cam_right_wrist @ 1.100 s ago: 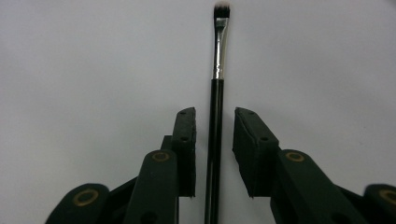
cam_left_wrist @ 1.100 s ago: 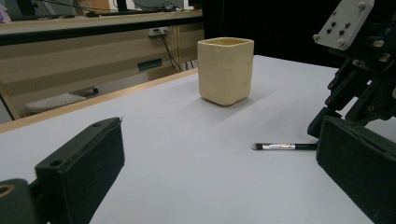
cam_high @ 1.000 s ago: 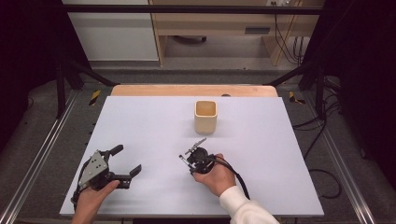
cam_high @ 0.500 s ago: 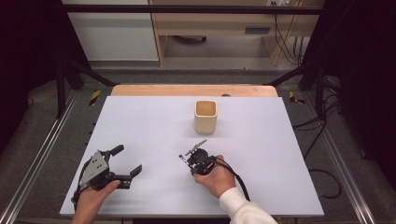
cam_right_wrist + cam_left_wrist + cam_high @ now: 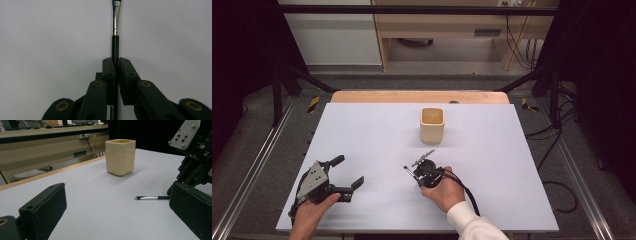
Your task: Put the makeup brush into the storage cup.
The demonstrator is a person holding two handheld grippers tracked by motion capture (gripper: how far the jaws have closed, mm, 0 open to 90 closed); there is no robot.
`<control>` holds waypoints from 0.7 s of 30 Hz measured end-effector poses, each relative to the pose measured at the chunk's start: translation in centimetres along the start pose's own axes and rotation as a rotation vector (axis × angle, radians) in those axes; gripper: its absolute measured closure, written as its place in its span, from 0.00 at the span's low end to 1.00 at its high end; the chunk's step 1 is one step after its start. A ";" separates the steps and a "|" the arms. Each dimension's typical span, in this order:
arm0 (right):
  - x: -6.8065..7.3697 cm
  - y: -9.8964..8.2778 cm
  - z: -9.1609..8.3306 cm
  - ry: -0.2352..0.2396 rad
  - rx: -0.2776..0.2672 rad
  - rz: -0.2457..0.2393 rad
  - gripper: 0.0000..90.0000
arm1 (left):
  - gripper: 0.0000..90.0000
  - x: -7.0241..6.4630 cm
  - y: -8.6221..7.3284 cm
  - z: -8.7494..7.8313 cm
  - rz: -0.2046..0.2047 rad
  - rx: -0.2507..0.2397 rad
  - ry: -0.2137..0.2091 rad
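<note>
Right hand-held gripper (image 5: pixel 115 65) clamped on thin brush (image 5: pixel 115 22), bristle tip cut off.

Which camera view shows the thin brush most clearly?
The right gripper view: the brush runs straight up from the pads clamping its black handle. The left gripper view shows it small, lying on the table; the high view shows a sliver.
</note>
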State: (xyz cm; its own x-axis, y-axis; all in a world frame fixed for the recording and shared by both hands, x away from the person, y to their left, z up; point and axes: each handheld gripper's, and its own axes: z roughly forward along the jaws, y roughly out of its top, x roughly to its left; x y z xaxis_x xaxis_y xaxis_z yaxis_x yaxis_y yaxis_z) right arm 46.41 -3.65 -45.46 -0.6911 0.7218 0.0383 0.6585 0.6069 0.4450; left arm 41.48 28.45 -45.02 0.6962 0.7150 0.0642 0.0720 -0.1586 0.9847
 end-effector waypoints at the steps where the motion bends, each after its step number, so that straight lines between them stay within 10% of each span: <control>1: 0.0 0.0 0.0 -0.003 0.001 -0.001 0.93 | 0.01 0.0 0.0 0.0 -0.001 -0.001 0.000; 21: -1.2 -0.8 -1.7 0.013 -0.111 -0.026 0.93 | 0.01 0.2 0.0 -0.2 -0.004 0.002 0.010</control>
State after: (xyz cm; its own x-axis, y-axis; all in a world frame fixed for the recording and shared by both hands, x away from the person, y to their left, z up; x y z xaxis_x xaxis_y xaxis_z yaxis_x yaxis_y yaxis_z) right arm 46.21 -5.57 -44.32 -0.7120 0.7012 0.0366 0.6034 0.5843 0.5426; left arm 41.49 28.68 -44.98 0.6886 0.7225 0.0621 0.0759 -0.1570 0.9847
